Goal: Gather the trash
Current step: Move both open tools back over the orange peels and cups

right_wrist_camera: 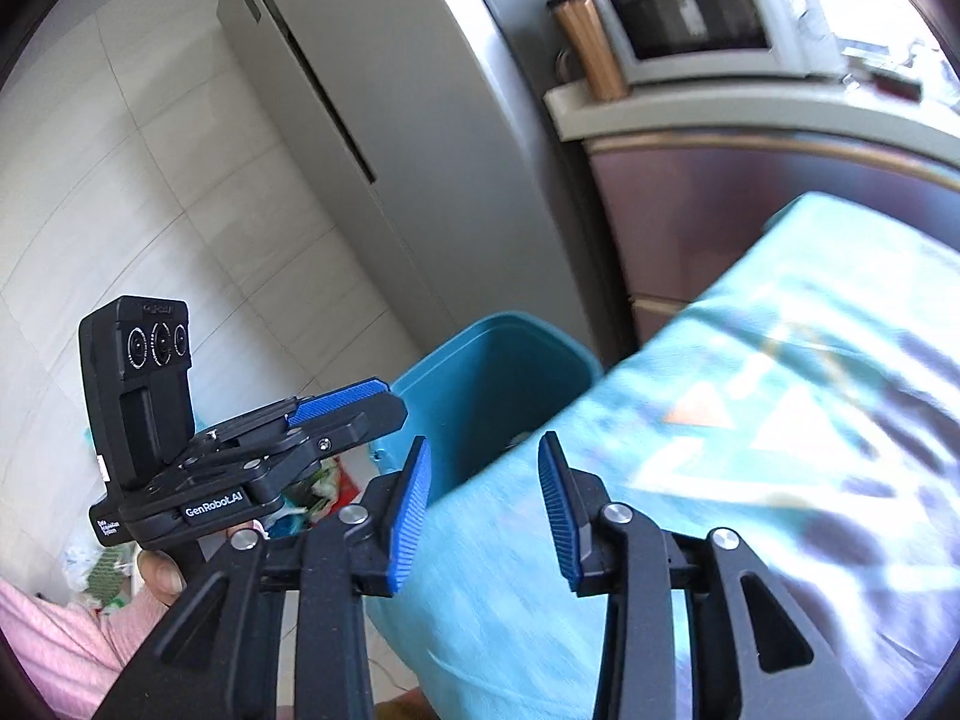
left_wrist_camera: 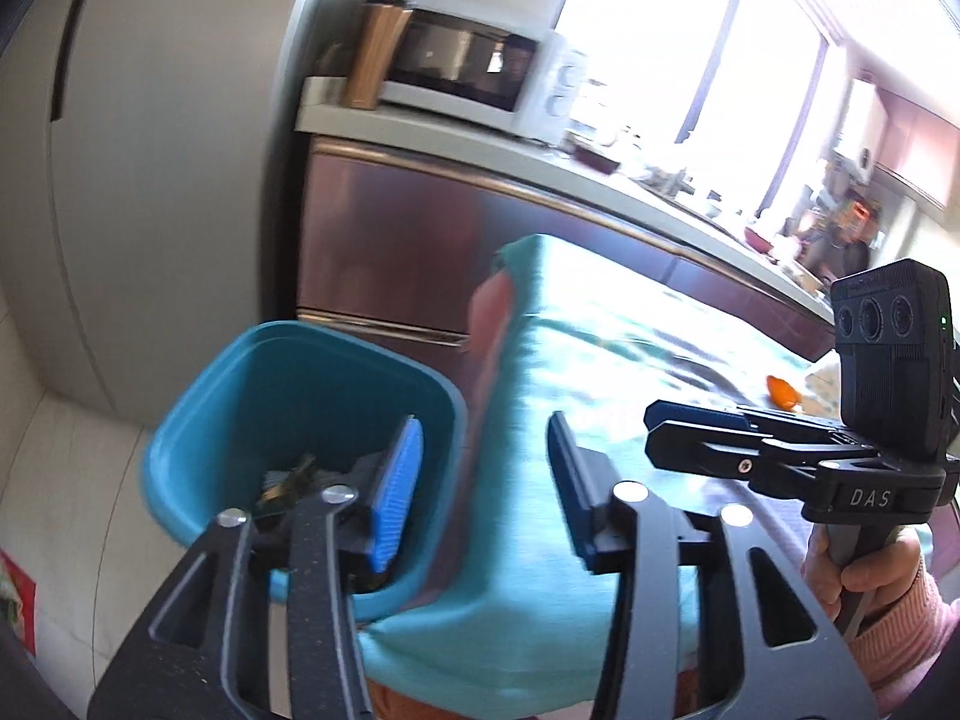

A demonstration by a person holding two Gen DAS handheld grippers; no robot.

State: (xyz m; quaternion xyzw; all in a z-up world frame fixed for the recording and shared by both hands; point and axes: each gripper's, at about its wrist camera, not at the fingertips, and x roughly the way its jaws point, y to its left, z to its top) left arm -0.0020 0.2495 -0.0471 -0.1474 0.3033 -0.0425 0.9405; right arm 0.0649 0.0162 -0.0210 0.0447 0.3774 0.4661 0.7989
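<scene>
Risk: we hold left gripper (left_wrist_camera: 480, 474) and right gripper (right_wrist_camera: 483, 504) part-open and empty; orange scrap (left_wrist_camera: 783, 391) may stay uncollected outside teal bin (left_wrist_camera: 198, 414).

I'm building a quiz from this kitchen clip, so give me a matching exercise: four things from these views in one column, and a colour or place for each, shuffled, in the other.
Things:
1. bin
2. microwave
3. tablecloth
4. left gripper

Colour or place:
A. on the counter beside the fridge
B. turquoise with a pattern, spread over the table
C. blue pads standing apart with nothing between them
D. on the floor at the table's end, with some trash inside

Pairs: 1-D, 2-A, 3-B, 4-C
</scene>
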